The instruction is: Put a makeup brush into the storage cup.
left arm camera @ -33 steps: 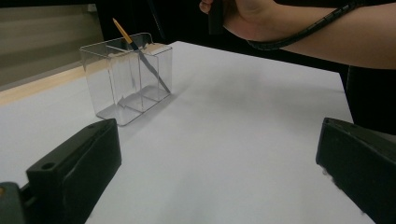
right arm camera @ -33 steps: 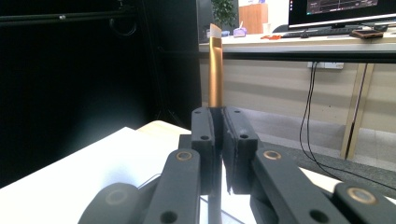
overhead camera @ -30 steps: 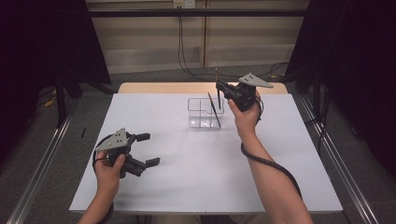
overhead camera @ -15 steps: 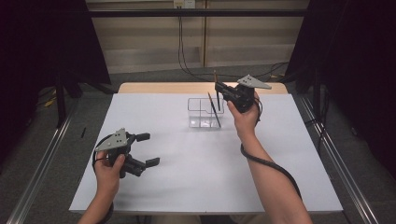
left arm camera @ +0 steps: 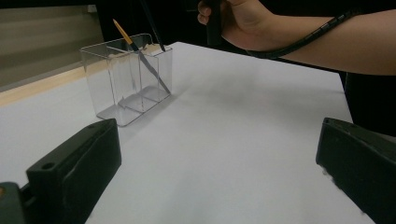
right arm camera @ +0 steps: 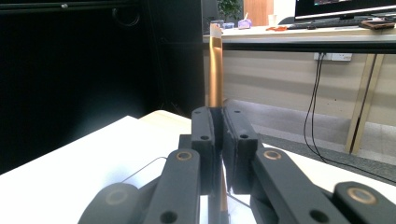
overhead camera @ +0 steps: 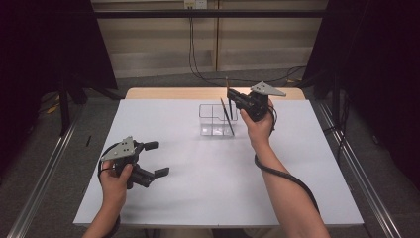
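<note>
Right gripper (overhead camera: 232, 95) clamped on a thin brush (right arm camera: 215, 70) — jaws pressed together around its shaft, handle sticking up above them, lower end dipping into the clear divided holder (overhead camera: 213, 120) just below. A second brush (left arm camera: 140, 55) leans inside it. Left gripper (overhead camera: 154, 158) well apart, jaws wide — nothing between them.

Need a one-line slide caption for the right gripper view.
Right gripper shut on an upright brown pencil, held above the clear organizer on the white table.
</note>
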`<state>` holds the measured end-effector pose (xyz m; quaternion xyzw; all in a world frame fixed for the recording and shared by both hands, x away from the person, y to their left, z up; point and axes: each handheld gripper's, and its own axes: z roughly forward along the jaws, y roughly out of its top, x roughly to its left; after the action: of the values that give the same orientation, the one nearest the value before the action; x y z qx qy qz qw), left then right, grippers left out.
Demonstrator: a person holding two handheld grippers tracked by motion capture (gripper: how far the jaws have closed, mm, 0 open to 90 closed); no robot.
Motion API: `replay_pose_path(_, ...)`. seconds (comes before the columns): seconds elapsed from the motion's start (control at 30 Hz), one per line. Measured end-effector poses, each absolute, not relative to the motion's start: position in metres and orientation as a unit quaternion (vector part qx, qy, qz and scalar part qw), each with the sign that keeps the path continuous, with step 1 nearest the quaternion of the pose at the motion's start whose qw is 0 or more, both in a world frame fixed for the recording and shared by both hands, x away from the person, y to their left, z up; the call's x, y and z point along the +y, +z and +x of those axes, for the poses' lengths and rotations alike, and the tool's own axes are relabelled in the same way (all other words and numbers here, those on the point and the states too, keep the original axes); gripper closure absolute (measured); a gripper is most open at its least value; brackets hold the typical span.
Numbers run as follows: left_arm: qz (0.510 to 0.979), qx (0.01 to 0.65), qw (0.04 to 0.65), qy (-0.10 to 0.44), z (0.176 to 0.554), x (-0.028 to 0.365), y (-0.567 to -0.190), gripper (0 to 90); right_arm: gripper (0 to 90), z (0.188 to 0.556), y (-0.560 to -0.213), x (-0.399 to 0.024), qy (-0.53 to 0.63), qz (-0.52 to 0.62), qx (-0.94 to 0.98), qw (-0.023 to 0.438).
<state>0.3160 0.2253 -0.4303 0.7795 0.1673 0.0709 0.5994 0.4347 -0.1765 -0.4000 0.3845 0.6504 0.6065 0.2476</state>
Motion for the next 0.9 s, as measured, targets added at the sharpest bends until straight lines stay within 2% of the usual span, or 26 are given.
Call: replay_pose_path(0.9, 0.780, 0.167, 0.599, 0.071, 0.316, 0.225, -0.430, 0.1, 84.0, 0.431, -0.411, -0.182, 0.608, 0.390, 0.649, 0.241)
